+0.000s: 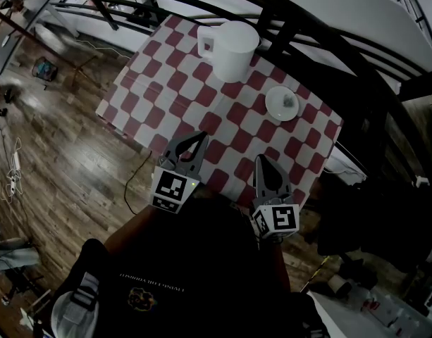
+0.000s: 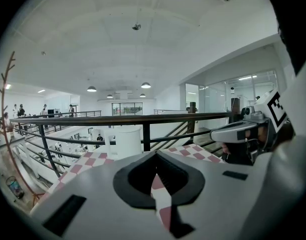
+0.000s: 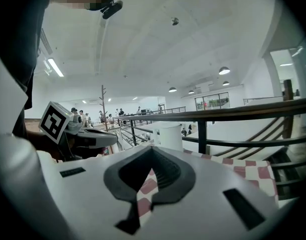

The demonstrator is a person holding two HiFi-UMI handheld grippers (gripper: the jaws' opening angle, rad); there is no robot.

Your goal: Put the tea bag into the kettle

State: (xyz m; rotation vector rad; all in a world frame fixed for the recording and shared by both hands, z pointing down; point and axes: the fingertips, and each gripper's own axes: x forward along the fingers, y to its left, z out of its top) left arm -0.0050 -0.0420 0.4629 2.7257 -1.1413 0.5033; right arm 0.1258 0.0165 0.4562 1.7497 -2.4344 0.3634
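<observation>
1. At the near edge of the table, over its red-and-white chequered cloth (image 1: 177, 83), the left gripper (image 1: 199, 141) and the right gripper (image 1: 262, 163) hover side by side. Both tilt slightly downward toward the far side.
2. Each gripper's jaws are pressed together with nothing between them. In both gripper views only a thin sliver of the cloth shows through the seam.
3. The step in hand looks like the very start. The small greyish tea bag (image 1: 289, 102) has not been picked up and lies in a small round white dish (image 1: 274, 108) on the right half of the table.
4. That dish sits ahead of the right gripper and a little to its right, well apart from it. It is farther again from the left gripper.
5. The tall white cylindrical kettle (image 1: 233, 48) stands near the far edge beside the black metal railing (image 1: 321, 30), beyond the dish and to its left. I cannot tell whether its top is open.
6. The next move probably falls to the right gripper, being the nearer one. It would need to part its jaws, reach forward to the dish and come in low, since the bag is flat and limp. Once it has pinched the bag, it would carry it across to the kettle's mouth.
</observation>
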